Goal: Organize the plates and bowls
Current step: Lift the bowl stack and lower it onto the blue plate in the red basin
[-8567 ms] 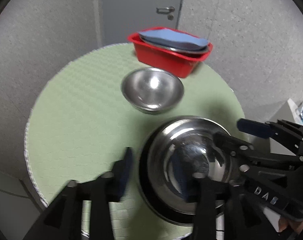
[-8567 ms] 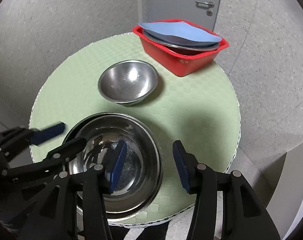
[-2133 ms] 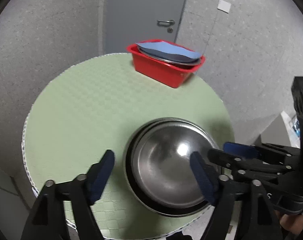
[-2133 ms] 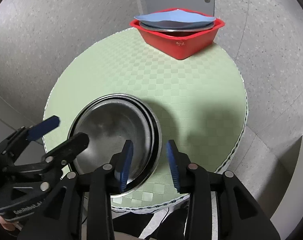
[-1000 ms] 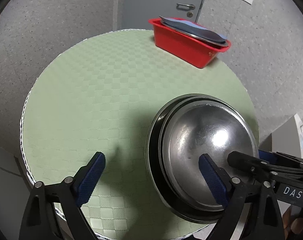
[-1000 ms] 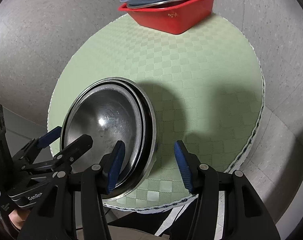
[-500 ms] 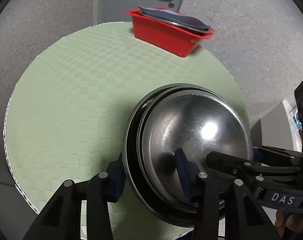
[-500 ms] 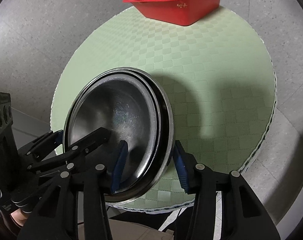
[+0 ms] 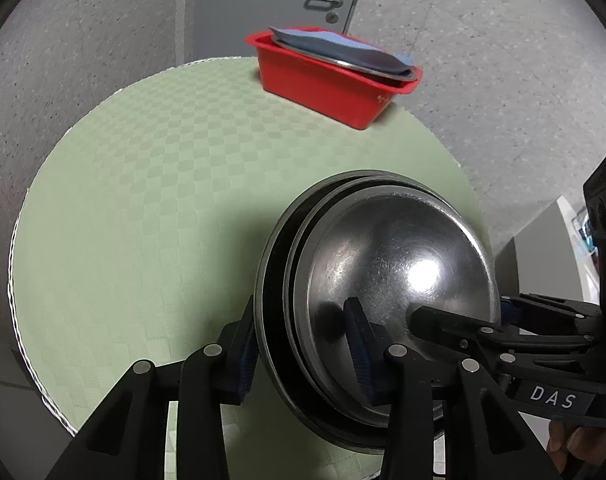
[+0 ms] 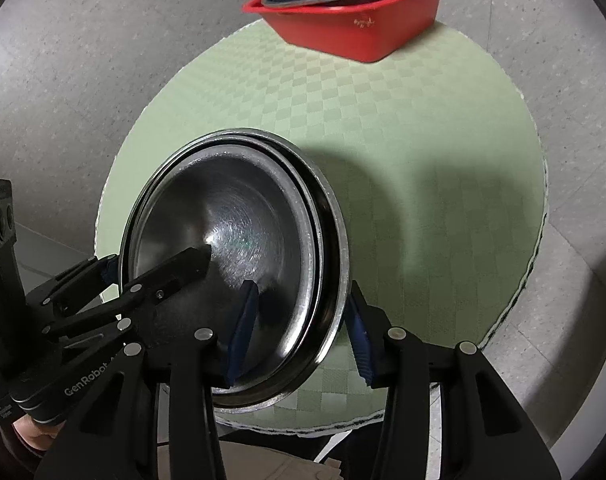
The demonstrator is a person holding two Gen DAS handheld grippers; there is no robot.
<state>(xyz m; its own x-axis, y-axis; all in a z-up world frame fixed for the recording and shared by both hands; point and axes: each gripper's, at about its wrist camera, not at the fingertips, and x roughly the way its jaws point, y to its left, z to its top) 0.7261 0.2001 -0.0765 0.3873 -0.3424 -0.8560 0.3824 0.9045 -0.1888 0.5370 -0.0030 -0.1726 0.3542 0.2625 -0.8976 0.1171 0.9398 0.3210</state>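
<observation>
Both tools grip opposite sides of the nested stack of steel bowls (image 9: 399, 280), the left tool (image 9: 303, 344) and right tool (image 10: 299, 328) each closed down on the stacked rims over the near edge of the green checkered tabletop (image 9: 151, 200). The stack looks tilted, well apart from the red bin (image 9: 327, 88) holding a plate under a blue cloth (image 9: 339, 48). The smooth rims could slide between the pads, or the inner bowl could slip out, if the tilt grows or one grip loosens.

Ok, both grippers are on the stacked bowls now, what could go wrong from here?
1. The bowl stack is gripped only at its near rim by the left hand-held gripper and right hand-held gripper; smooth nested steel could slip apart.
2. The stack sits near the table edge, so a slip might send it off.
3. The red bin already looks full.
</observation>
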